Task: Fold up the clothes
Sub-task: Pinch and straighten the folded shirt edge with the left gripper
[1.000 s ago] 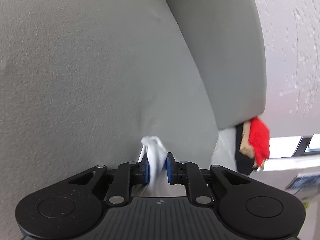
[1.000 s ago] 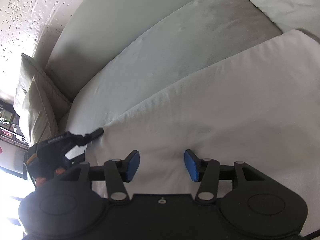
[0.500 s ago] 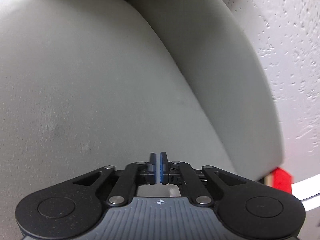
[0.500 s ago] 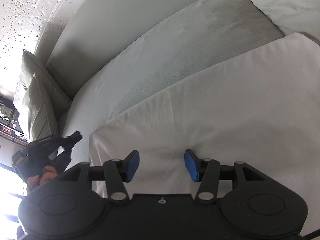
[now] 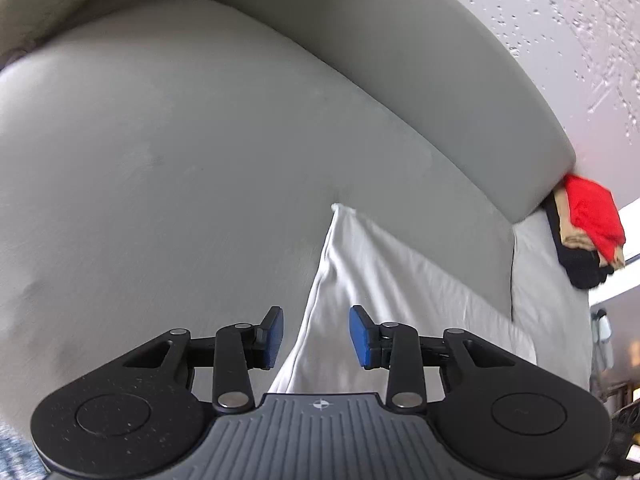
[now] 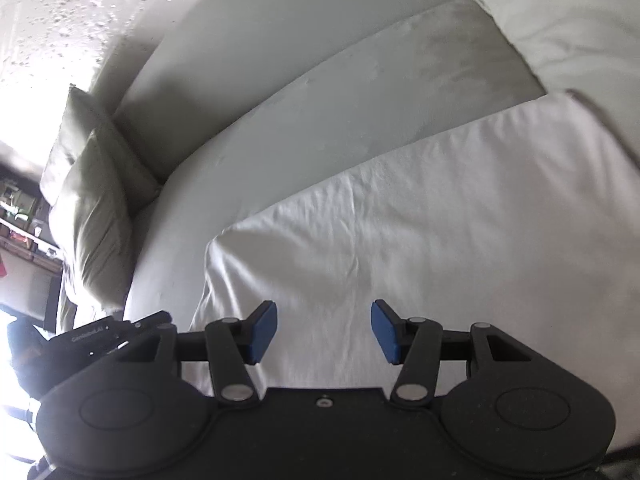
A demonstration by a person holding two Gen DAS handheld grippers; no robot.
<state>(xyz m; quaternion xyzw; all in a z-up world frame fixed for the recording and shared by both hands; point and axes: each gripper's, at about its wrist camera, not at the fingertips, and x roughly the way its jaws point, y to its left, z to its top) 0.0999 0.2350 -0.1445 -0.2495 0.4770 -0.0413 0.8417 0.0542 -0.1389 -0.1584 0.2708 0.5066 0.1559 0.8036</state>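
A white cloth [image 6: 420, 216] lies spread flat on the grey sofa seat [image 6: 320, 120]. In the left wrist view its corner [image 5: 340, 210] points away from me and the white cloth [image 5: 360, 280] runs back under the fingers. My left gripper [image 5: 316, 338] hovers above that corner with its jaws opening and nothing pinched between the blue pads. My right gripper [image 6: 324, 330] stands open above the cloth's near part, pads apart and touching nothing. The left gripper [image 6: 100, 334] also shows at the lower left of the right wrist view.
The sofa backrest [image 5: 400, 60] curves behind the seat, with a textured wall [image 5: 580, 20] beyond. A pile of red and black clothes [image 5: 588, 224] lies at the sofa's right end. Grey-green pillows [image 6: 88, 200] lean at the left end, and a white cushion [image 6: 560, 20] at the right.
The left gripper held a bunch of white cloth, let it go and shut empty, then rose and its jaws parted. The cloth corner now lies flat. The right gripper lifted slightly.
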